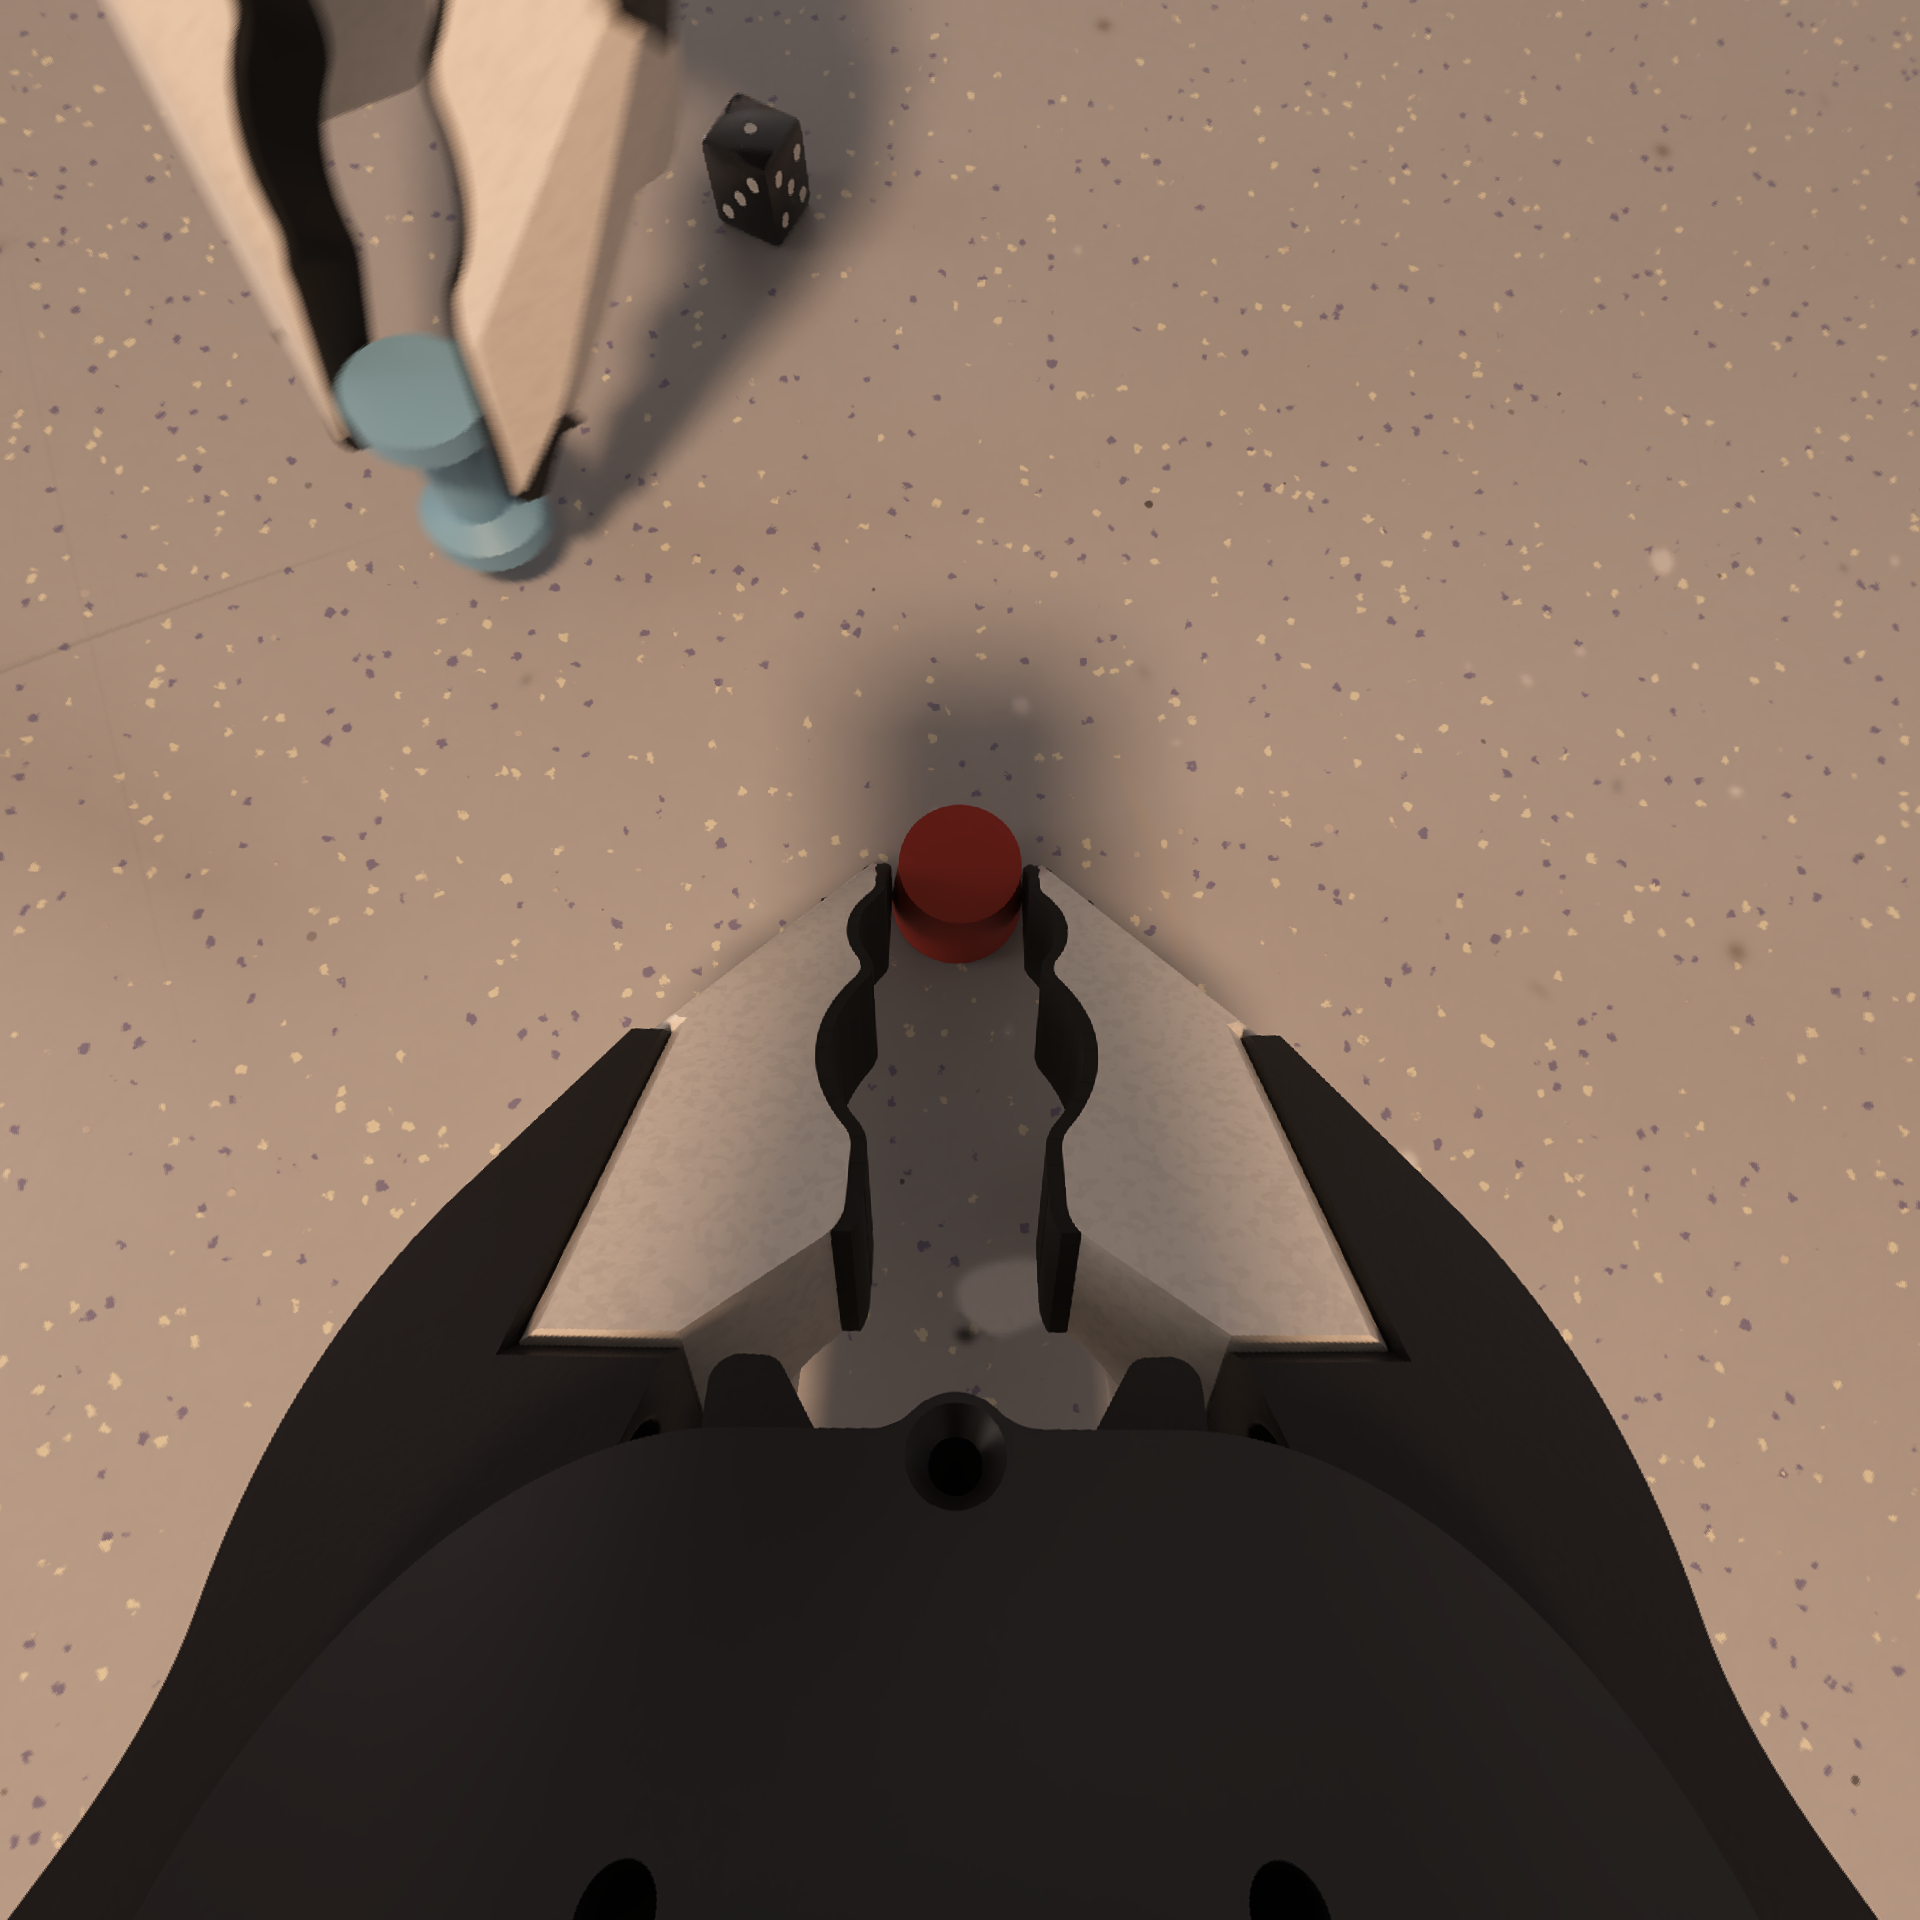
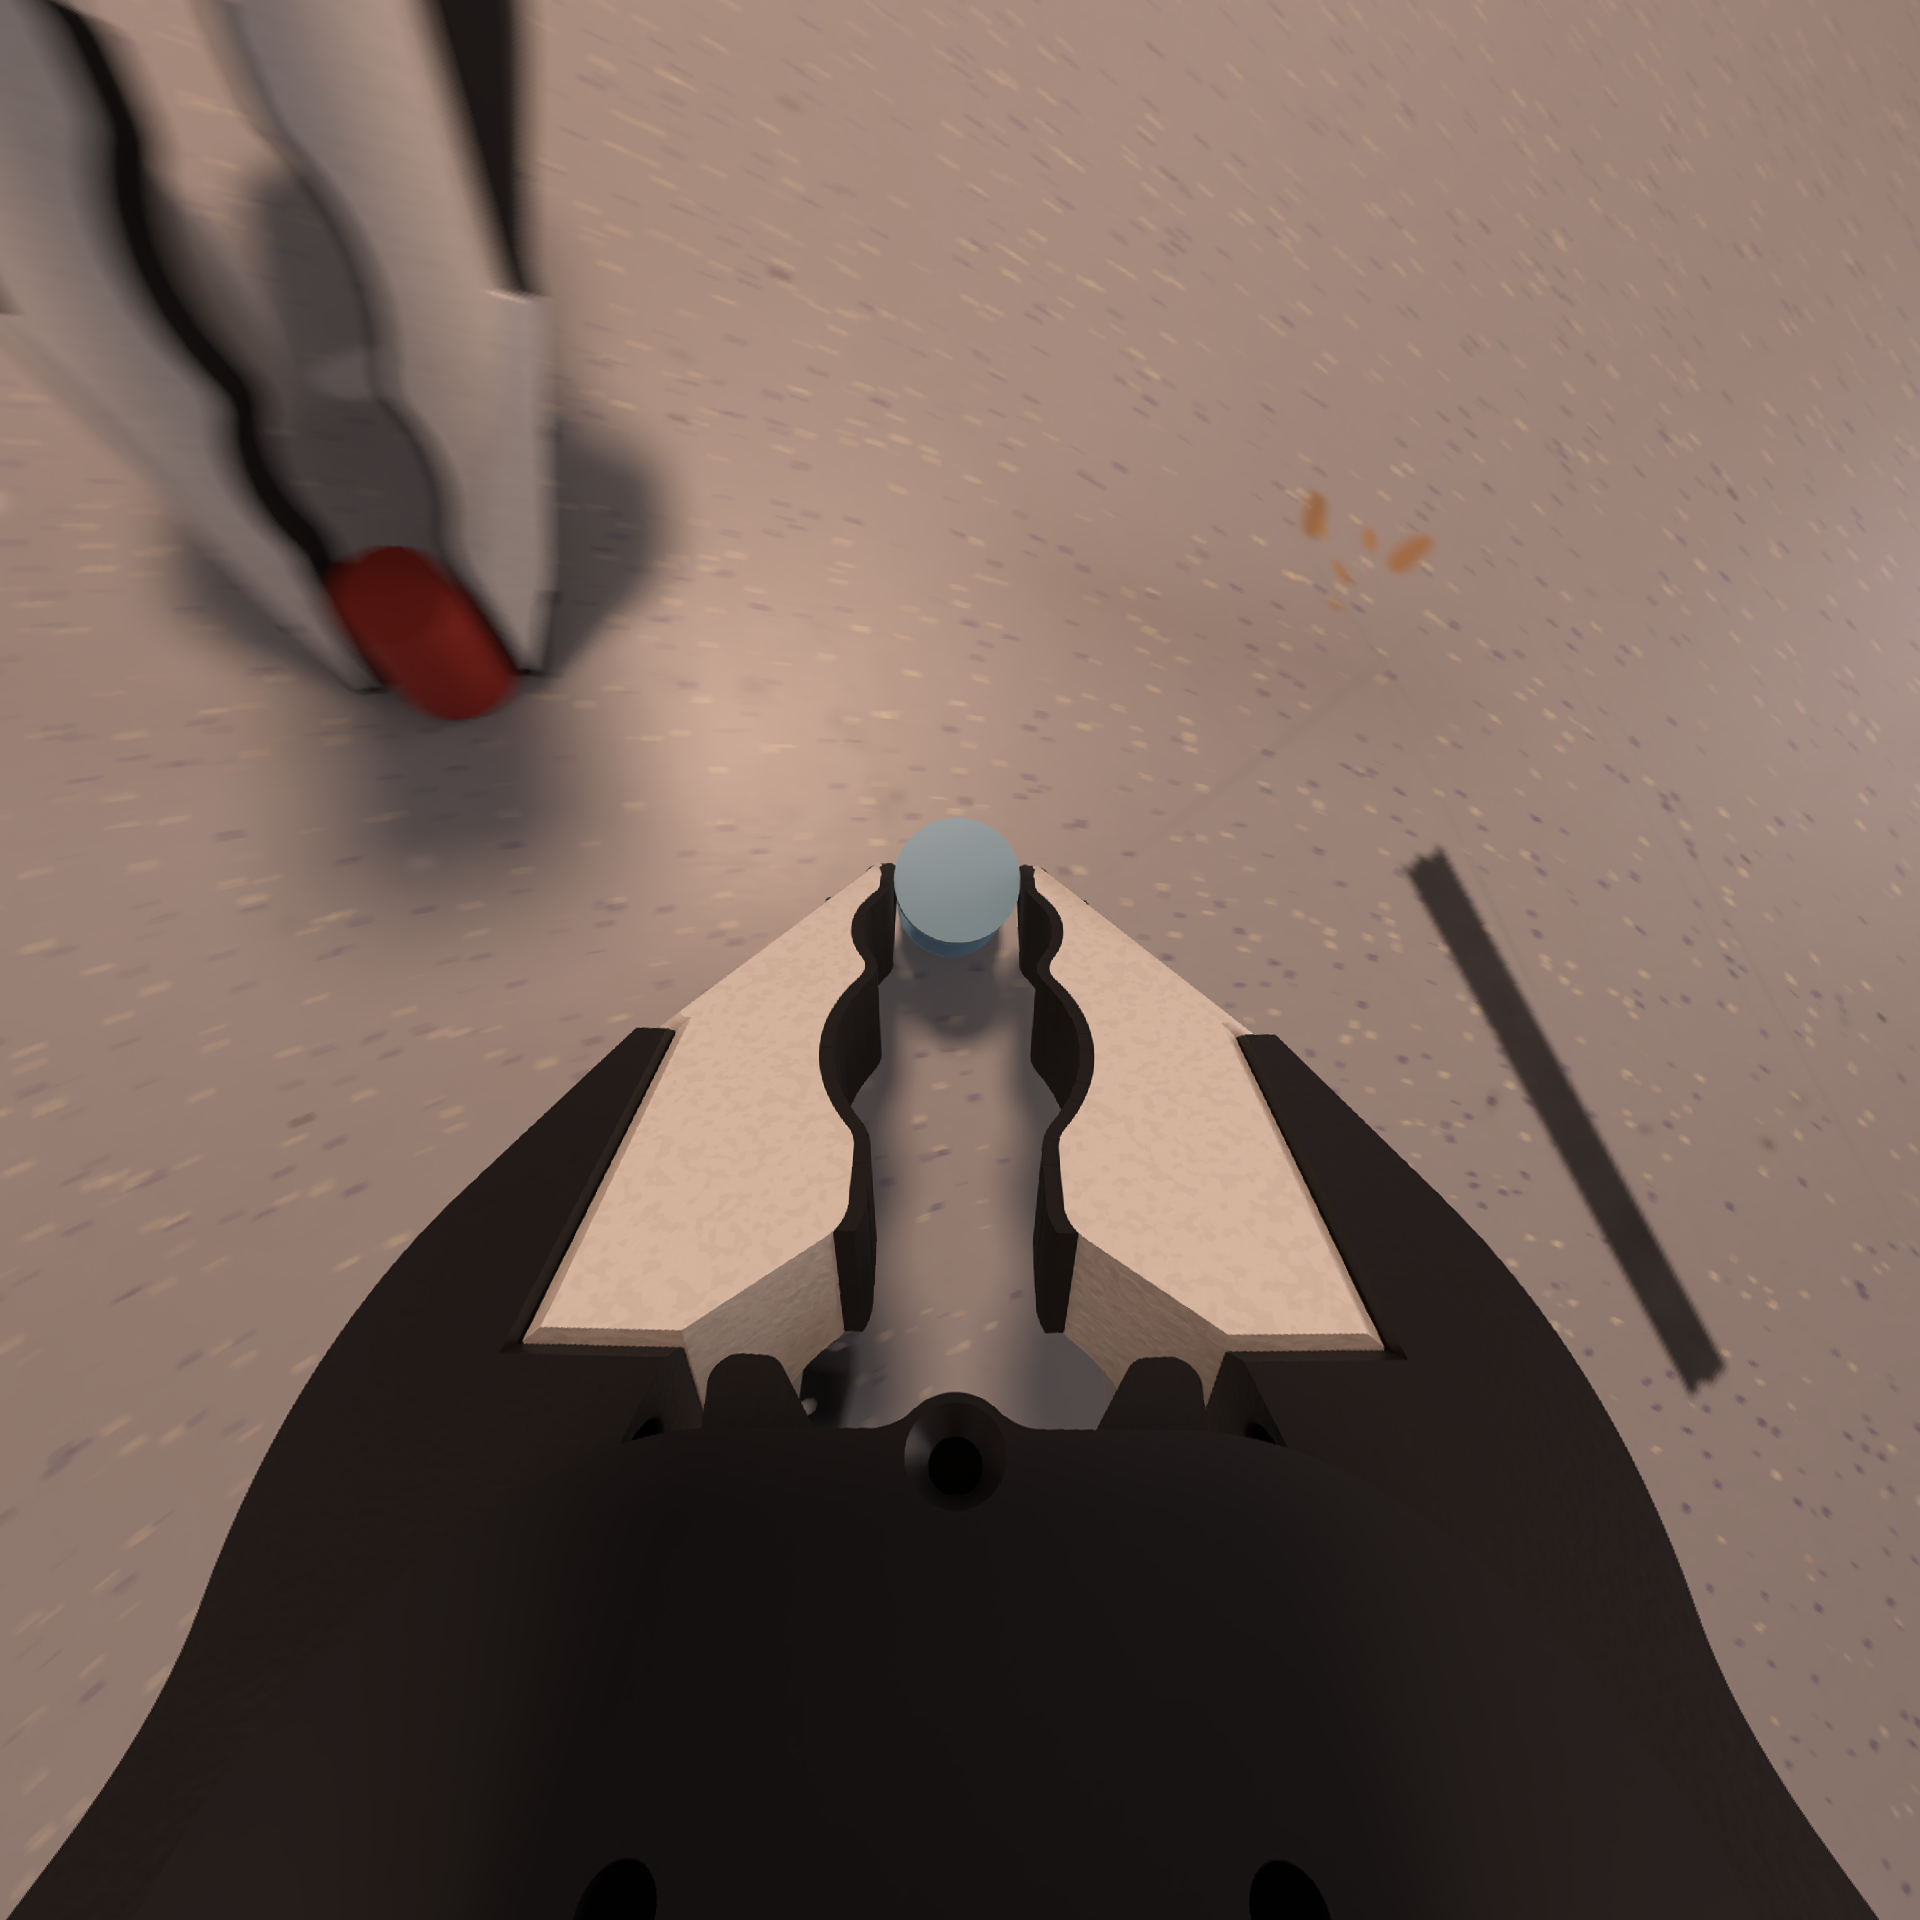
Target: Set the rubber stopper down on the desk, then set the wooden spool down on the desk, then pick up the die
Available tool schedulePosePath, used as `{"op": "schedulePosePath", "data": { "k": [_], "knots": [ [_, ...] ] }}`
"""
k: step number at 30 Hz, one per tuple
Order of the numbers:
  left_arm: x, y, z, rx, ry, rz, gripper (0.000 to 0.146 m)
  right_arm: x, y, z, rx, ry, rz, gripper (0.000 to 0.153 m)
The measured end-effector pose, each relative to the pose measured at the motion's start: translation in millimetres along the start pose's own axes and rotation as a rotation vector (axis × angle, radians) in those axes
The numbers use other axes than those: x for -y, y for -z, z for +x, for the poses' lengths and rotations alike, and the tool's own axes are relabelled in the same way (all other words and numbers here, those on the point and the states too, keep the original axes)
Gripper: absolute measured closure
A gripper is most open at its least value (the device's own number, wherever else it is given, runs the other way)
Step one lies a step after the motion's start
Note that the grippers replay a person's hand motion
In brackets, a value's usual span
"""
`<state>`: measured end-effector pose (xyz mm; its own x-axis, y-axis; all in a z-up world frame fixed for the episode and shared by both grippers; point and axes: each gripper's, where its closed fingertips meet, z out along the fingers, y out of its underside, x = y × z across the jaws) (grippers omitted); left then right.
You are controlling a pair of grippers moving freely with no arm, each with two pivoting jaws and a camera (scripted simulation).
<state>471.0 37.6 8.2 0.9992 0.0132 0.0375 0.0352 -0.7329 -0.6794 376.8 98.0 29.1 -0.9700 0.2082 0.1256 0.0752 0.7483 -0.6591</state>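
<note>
My left gripper point(image 1: 956, 896) is shut on the red rubber stopper point(image 1: 956, 857), pinched at the fingertips above the speckled desk point(image 1: 1351, 623). My right gripper point(image 2: 956, 899) is shut on the light-blue wooden spool point(image 2: 956, 868). In the left wrist view the right gripper point(image 1: 449, 457) comes down at the upper left, holding the spool point(image 1: 416, 400) upright by its top flange, its lower flange close to the desk. The black die point(image 1: 756, 171) with white pips lies on the desk just right of it. In the right wrist view the left gripper point(image 2: 436, 665) with the stopper point(image 2: 421, 634) shows blurred at the upper left.
In the right wrist view a dark narrow strip point(image 2: 1558, 1112) lies slantwise on the desk point(image 2: 1039, 416) at the right, and a few orange specks point(image 2: 1361, 540) mark the surface farther off. A faint seam line crosses the desk.
</note>
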Motion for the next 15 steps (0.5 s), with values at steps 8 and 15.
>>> {"op": "schedulePosePath", "data": {
  "k": [8, 15],
  "knots": [
    [-4.0, 4.1, -1.0, -0.008, -0.010, -0.017, 0.121, 7.7, 45.6, -89.4, 0.112, 0.065, 0.086, 0.130],
    [-16.4, 15.8, -4.1, -0.020, -0.035, -0.048, 0.121, -2.1, 28.7, -124.8, 0.119, 0.120, -0.006, 0.130]
  ]
}}
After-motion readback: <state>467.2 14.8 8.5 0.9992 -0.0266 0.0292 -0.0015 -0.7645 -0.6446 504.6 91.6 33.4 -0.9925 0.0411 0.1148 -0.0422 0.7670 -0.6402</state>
